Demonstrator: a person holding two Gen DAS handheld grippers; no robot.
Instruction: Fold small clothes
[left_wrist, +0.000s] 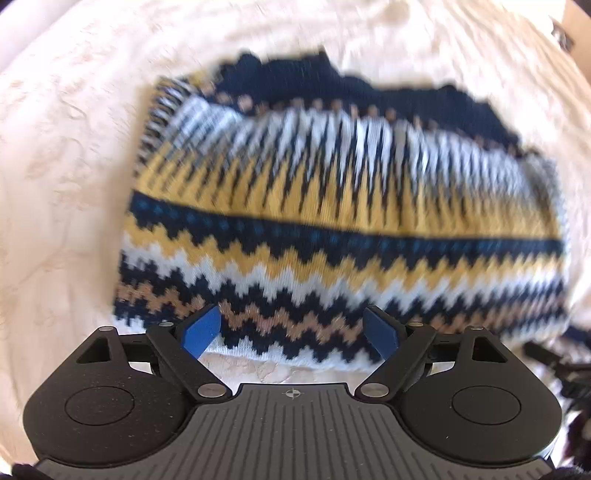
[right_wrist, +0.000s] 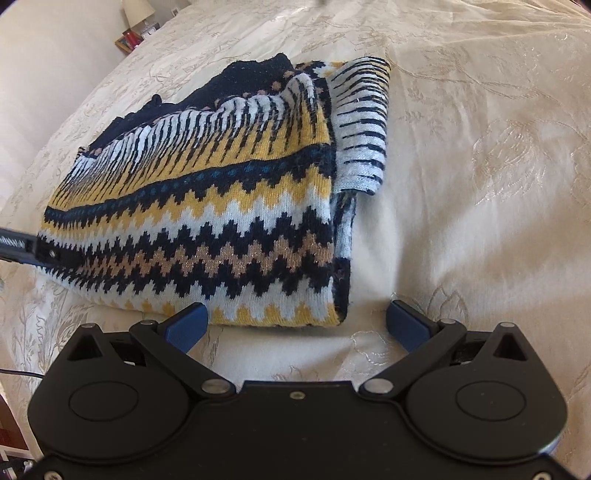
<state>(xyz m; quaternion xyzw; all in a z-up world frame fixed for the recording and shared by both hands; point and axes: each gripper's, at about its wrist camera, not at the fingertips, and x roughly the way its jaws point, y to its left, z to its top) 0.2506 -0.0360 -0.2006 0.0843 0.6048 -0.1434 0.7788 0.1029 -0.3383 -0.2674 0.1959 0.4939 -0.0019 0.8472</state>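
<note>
A folded knit sweater (left_wrist: 332, 206) with navy, yellow, white and tan zigzag bands lies on a cream bedspread (left_wrist: 66, 147). It also shows in the right wrist view (right_wrist: 207, 206), with a striped sleeve (right_wrist: 364, 125) flopped over its right side. My left gripper (left_wrist: 291, 326) is open and empty, its blue fingers over the sweater's near edge. My right gripper (right_wrist: 295, 319) is open and empty, just in front of the sweater's near right corner. The left gripper's finger (right_wrist: 22, 245) touches the sweater's left edge in the right wrist view.
The cream embroidered bedspread (right_wrist: 480, 147) stretches to the right and behind the sweater. A lamp and small items on a bedside stand (right_wrist: 136, 26) are at the far upper left. A dark cable (right_wrist: 18, 373) lies at the left edge.
</note>
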